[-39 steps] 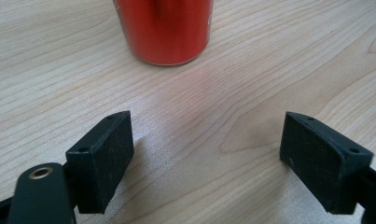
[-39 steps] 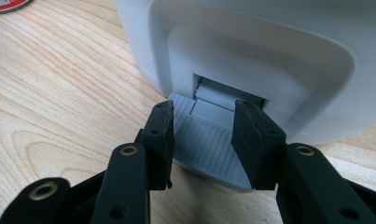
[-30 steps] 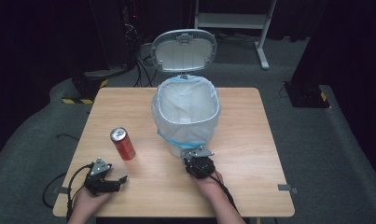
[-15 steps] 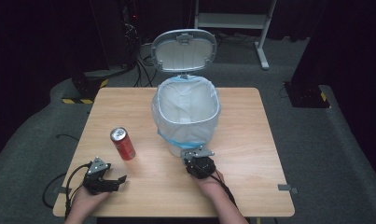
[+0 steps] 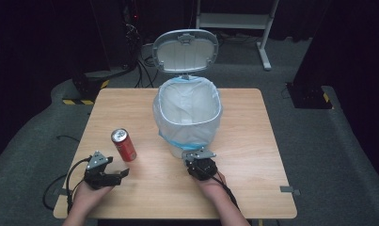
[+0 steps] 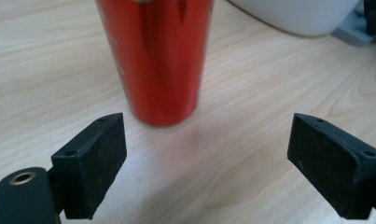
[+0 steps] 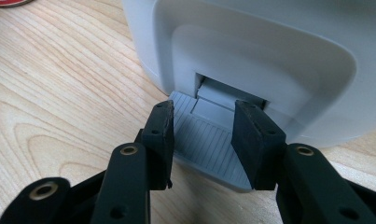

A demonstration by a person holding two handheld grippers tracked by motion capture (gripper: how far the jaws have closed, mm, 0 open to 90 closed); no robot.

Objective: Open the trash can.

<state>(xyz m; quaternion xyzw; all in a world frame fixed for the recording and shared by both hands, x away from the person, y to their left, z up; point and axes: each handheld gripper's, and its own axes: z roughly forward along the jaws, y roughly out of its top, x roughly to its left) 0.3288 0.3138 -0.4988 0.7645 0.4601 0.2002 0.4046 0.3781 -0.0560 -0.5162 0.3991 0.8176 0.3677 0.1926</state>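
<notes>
A red drink can [image 5: 123, 145] stands upright on the wooden table [image 5: 253, 155], left of a white pedal bin [image 5: 164, 123] lined with a pale bag. The bin's lid [image 5: 186, 49] is up. My left gripper [image 5: 121, 174] lies near the front left, pointing at the can [image 6: 160, 60]. Its jaws have just been opening, and the left gripper [image 6: 206, 154] now stands open with bare table between the pads, the can just beyond the tips. My right gripper [image 5: 200, 157] is at the bin's foot. In its own view the right gripper [image 7: 202, 140] is shut on the grey ribbed pedal [image 7: 209, 135].
The bin's body [image 7: 251, 51] rises straight ahead of the right gripper. Dark floor, cables and a white stand [image 5: 264, 42] lie beyond the table's far edge. Bare wood stretches to the right of the bin [image 5: 253, 122].
The left gripper's jaws stand a little wider than a second ago. The right gripper, the can and the bin have kept still.
</notes>
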